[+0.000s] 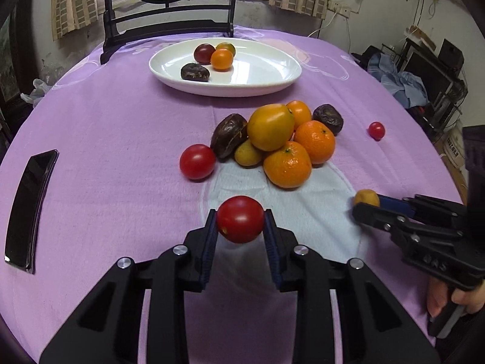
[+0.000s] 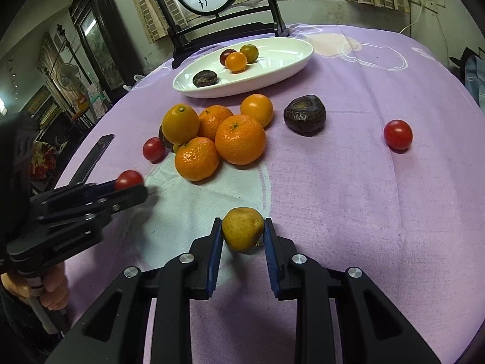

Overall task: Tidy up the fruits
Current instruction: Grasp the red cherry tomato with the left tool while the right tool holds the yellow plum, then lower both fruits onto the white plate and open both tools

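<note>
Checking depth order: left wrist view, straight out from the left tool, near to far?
Left tool shut on a red tomato → orange-fruit pile → white plate holding four small fruits → dark wooden stand.

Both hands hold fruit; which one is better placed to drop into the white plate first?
Probably the left. Its left gripper with the red tomato faces the white plate straight ahead; the right gripper sees it off left.

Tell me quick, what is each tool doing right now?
Left tool: closed on a red tomato.
Right tool: closed on a small yellow fruit.
</note>
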A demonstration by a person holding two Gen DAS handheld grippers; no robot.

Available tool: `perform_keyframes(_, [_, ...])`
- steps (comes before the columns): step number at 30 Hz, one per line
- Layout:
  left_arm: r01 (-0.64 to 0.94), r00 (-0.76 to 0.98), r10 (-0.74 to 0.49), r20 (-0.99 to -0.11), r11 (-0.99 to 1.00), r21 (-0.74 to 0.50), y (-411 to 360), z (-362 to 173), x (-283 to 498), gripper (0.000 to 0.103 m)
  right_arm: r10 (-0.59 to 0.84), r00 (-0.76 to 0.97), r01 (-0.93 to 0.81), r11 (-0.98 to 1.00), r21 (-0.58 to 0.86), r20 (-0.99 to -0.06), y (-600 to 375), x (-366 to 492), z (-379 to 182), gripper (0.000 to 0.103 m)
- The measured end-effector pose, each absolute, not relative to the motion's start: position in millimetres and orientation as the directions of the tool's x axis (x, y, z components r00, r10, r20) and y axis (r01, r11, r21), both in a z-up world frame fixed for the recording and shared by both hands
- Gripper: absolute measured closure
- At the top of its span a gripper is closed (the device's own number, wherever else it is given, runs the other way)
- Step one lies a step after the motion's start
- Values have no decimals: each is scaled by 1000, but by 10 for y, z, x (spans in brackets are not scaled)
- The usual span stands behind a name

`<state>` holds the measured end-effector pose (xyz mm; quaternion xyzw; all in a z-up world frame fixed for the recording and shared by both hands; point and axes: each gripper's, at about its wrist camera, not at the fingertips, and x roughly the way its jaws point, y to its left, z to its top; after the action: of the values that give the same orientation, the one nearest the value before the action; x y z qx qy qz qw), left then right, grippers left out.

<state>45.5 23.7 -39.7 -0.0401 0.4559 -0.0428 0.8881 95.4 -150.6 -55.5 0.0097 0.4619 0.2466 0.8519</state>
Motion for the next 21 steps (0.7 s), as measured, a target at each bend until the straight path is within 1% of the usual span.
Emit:
perform_keyframes(3, [59,593,-119,-796,993,-105,275,-307,390,74,427,480,-444,872,208,-766,-1420,873,-435,76])
perform_keyframes(8, [88,615,-158,-772,987,-132,426,-16,532,74,479,509,-495,843,212,-715,-1344,905,-75,76])
perform_keyframes(13, [86,670,-111,-734,994,-72,439,271,928,74,471,573,-520,842,147,-671,-1219,1201,273,76])
perform_keyframes(17, [64,676,-106,-729,994,-85,458,326,1443,74,421,603,-494,864,98,-677,-1106,1652,288,76])
perform_keyframes(19, [48,673,-96,-733,995,-87,468,288,1720,74,374,598,-465,882,74,-709,-1023,1959,199,76])
perform_keyframes(21, [32,646,-104,-756,993,-110,484,195,2010,74,331,597,-441,897,46,-731,-945,2152,114,76])
